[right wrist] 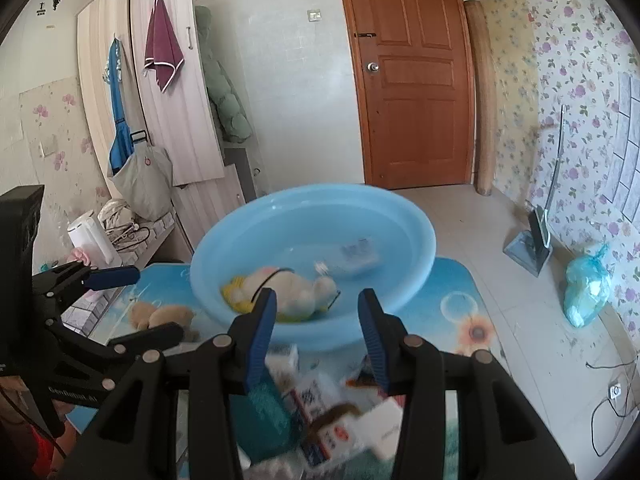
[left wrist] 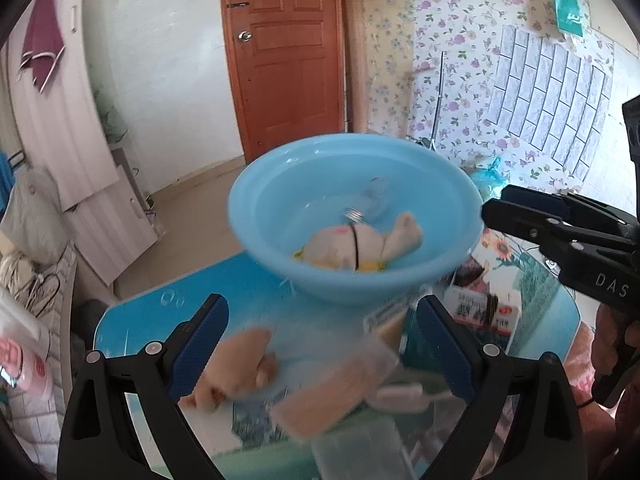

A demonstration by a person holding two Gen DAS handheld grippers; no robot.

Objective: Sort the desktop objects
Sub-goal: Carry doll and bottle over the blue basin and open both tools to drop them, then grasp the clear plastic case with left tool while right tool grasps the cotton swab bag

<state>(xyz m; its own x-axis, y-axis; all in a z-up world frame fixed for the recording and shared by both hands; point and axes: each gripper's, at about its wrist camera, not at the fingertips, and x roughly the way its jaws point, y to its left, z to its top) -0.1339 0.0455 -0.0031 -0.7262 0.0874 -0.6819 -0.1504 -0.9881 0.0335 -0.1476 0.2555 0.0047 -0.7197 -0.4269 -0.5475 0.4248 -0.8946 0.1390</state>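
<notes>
While hovering with jaws apart and empty, left gripper (left wrist: 320,344) over a tan plush toy (left wrist: 236,364), right gripper (right wrist: 316,328) over jumbled small boxes (right wrist: 340,412) on the table (right wrist: 460,288). Just beyond, blue basin (right wrist: 416,224) already holding a pale plush (right wrist: 292,288) and a packet (right wrist: 358,254). Sorting judged partly done: tan plush and boxes still outside.

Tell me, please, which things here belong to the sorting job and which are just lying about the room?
Job:
blue basin
plush toy in it
tan plush on the table
small boxes
left tool and right tool, both open

Lying about:
maroon towel
white kettle
blue plastic bag
wooden door
</notes>
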